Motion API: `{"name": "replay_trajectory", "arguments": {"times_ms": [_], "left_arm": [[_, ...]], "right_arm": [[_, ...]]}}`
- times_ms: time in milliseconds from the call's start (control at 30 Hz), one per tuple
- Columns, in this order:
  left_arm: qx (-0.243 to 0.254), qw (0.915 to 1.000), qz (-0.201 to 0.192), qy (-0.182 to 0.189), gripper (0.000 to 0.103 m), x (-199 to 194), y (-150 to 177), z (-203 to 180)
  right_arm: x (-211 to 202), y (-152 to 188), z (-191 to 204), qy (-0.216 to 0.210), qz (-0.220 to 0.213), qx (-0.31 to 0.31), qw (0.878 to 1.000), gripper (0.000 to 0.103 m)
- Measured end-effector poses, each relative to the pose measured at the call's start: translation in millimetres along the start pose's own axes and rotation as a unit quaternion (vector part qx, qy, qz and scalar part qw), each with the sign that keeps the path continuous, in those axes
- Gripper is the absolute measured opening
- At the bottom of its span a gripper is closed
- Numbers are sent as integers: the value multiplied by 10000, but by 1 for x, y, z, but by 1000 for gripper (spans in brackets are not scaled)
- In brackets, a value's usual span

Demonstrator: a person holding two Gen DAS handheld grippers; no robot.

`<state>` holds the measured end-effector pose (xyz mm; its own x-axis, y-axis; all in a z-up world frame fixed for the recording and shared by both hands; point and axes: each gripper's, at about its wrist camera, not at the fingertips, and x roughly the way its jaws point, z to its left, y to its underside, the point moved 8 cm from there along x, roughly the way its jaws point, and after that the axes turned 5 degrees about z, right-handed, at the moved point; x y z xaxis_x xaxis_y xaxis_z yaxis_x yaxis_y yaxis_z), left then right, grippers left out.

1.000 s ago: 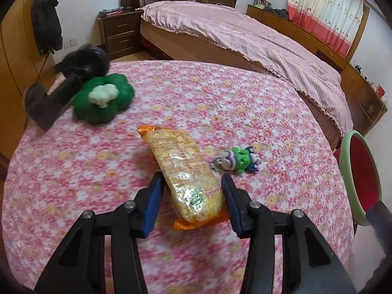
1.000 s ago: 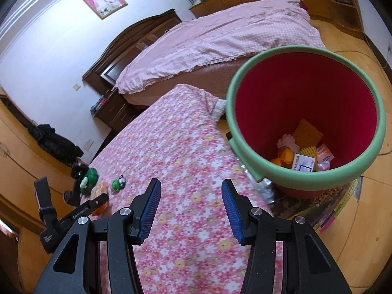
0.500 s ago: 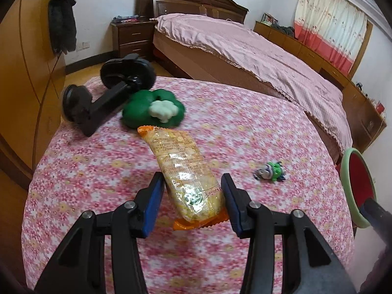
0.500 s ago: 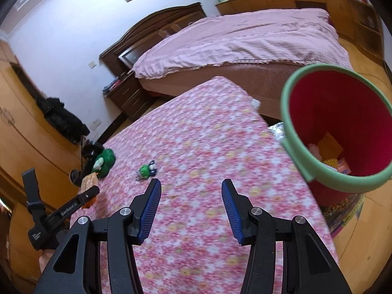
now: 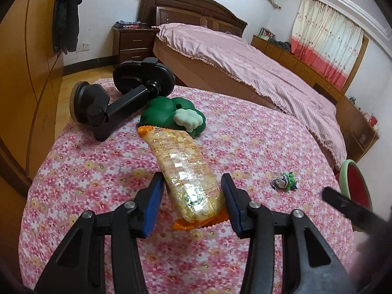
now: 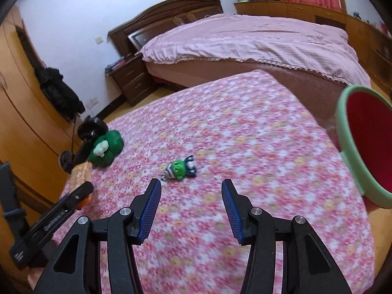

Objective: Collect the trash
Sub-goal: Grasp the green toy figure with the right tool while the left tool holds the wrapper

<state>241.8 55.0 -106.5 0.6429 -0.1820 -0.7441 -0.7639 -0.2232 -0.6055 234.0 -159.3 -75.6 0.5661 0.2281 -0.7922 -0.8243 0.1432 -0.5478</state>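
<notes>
My left gripper (image 5: 192, 193) is shut on a yellow and orange snack packet (image 5: 182, 169) and holds it above the table with the pink flowered cloth (image 5: 98, 171). The packet also shows at the left of the right wrist view (image 6: 80, 171). My right gripper (image 6: 191, 203) is open and empty above the cloth, just short of a small green toy figure (image 6: 180, 167). The red bin with a green rim (image 6: 367, 144) stands off the table's right edge; it also shows in the left wrist view (image 5: 354, 183).
A green toy with a white top (image 5: 175, 116) and a black phone holder (image 5: 117, 98) lie at the table's far left. The small green figure (image 5: 284, 181) lies to the right. A bed (image 5: 245, 68), a nightstand (image 5: 132, 44) and a wooden wardrobe (image 5: 24, 73) surround the table.
My left gripper has lifted the packet off the cloth and pulled back from the table. My right gripper has swung left, away from the bin and toward the small green figure.
</notes>
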Motion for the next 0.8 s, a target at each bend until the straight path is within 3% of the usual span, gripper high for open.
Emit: {"name": "replay_trajectory", "arguments": {"times_ms": [400, 800], "left_arm": [[72, 9995, 88, 301, 49, 0, 9, -3], [-20, 9987, 254, 444, 49, 9, 13, -4]], "right_arm": [[66, -6, 24, 551, 341, -499, 9966, 52], [92, -14, 28, 920, 168, -804, 9924, 52]]}}
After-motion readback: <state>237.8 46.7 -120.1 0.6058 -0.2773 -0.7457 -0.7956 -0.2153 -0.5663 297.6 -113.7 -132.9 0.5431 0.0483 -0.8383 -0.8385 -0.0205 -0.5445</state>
